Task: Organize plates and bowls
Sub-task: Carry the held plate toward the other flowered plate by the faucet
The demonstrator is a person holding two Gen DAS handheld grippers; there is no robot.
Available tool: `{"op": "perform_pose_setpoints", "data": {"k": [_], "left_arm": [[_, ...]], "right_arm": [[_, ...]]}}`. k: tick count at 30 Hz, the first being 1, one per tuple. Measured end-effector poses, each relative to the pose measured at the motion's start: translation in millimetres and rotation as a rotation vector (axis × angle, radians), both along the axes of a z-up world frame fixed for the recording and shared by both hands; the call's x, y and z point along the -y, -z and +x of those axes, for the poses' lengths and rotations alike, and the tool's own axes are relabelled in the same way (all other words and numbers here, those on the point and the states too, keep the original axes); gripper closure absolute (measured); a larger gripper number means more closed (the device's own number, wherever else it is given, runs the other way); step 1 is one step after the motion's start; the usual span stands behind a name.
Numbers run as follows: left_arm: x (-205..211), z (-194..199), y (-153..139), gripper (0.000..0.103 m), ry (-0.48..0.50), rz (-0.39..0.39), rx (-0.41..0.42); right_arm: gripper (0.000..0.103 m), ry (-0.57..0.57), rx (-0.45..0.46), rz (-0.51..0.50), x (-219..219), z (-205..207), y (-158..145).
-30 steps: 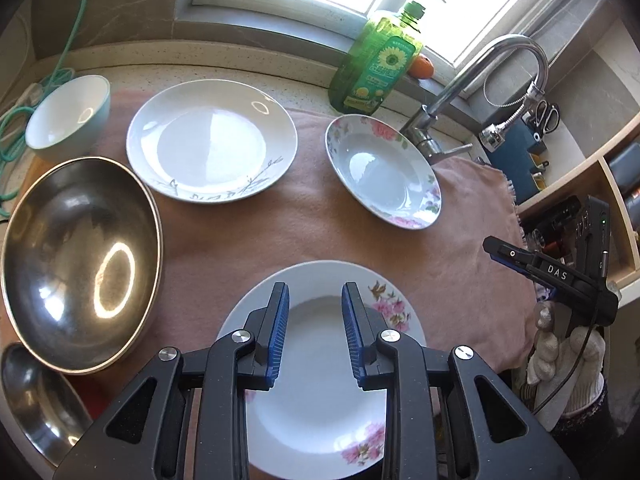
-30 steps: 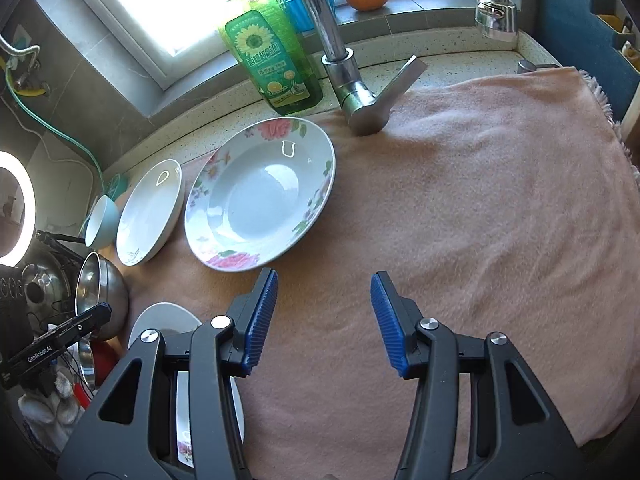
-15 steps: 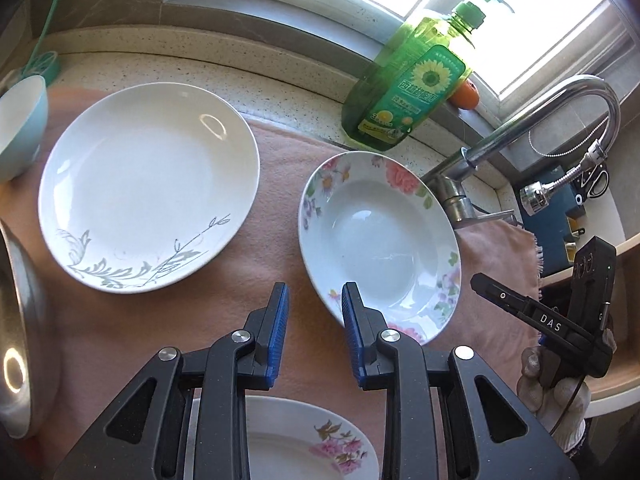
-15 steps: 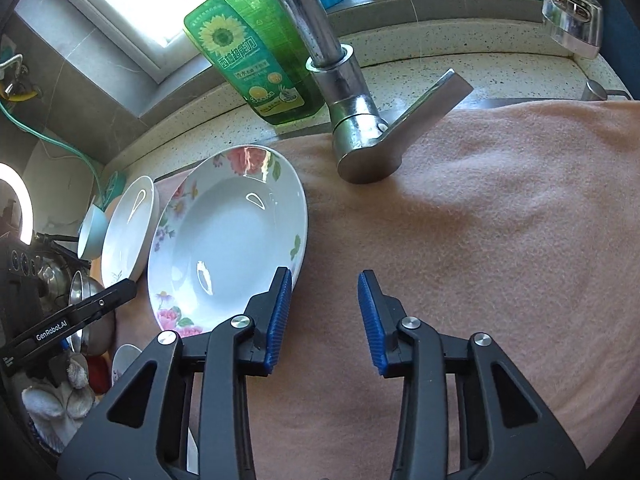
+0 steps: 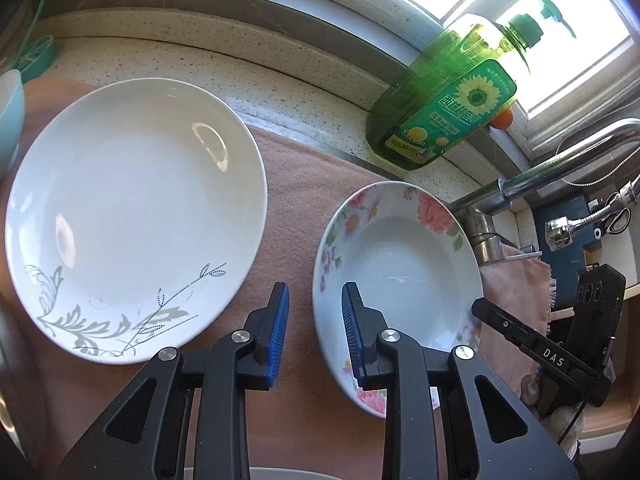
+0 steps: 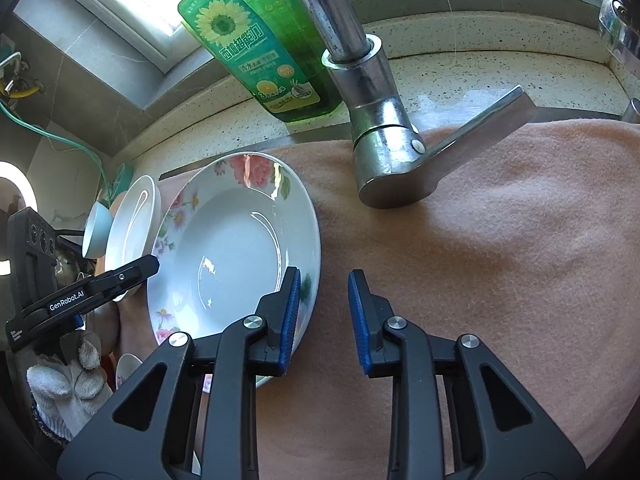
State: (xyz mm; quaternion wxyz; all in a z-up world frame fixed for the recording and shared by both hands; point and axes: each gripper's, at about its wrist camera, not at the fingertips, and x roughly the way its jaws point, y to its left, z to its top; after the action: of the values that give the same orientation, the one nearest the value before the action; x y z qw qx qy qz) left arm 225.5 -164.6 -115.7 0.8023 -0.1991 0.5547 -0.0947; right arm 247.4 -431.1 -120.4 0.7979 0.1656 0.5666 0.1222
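Porcelain, glazed and flower-rimmed: the floral deep plate (image 5: 400,276) lies flat on the pink cloth (image 6: 500,260) that covers the counter, just in front of the faucet base (image 6: 384,148) and near the green soap bottle (image 5: 444,116). Both claws flank this plate. The left claw (image 5: 314,324) stands narrow and empty over the plate's near-left rim, one blue pad above the bowl of the plate and the other above bare cloth. The right claw (image 6: 322,312) is closing, with nothing yet pressed between its pads; its left pad overlaps the plate's right rim, its right pad hangs over cloth. To lift well, the judgement is that one pad should slip under the rim and the other sit inside the well, since glazed porcelain slides easily and a shallow bite could tip it against the faucet. Left of the floral plate, apart from it, rests the white leaf-pattern plate (image 5: 132,224); farther left a pale blue bowl (image 5: 10,120) shows at the frame edge. Every dish visible appears empty, save a light reflection.
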Motion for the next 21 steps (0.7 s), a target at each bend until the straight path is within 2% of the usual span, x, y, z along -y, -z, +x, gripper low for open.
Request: {"op": "perform_pose_setpoints", "data": {"k": [4, 7, 13, 21], "left_arm": [[6, 7, 3, 0.078, 0.009, 0.002, -0.008], [9, 9, 4, 0.078, 0.018, 0.015, -0.009], [11, 11, 8, 0.09, 0.031, 0.008, -0.015], [14, 11, 7, 0.09, 0.034, 0.026, -0.011]], "right_arm": [[0.088, -0.019, -0.003, 0.017, -2, 1, 0], [0.091, -0.033, -0.01, 0.021, -6, 1, 1], [0.091, -0.034, -0.012, 0.02, -7, 1, 0], [0.091, -0.043, -0.01, 0.012, -12, 1, -2]]}}
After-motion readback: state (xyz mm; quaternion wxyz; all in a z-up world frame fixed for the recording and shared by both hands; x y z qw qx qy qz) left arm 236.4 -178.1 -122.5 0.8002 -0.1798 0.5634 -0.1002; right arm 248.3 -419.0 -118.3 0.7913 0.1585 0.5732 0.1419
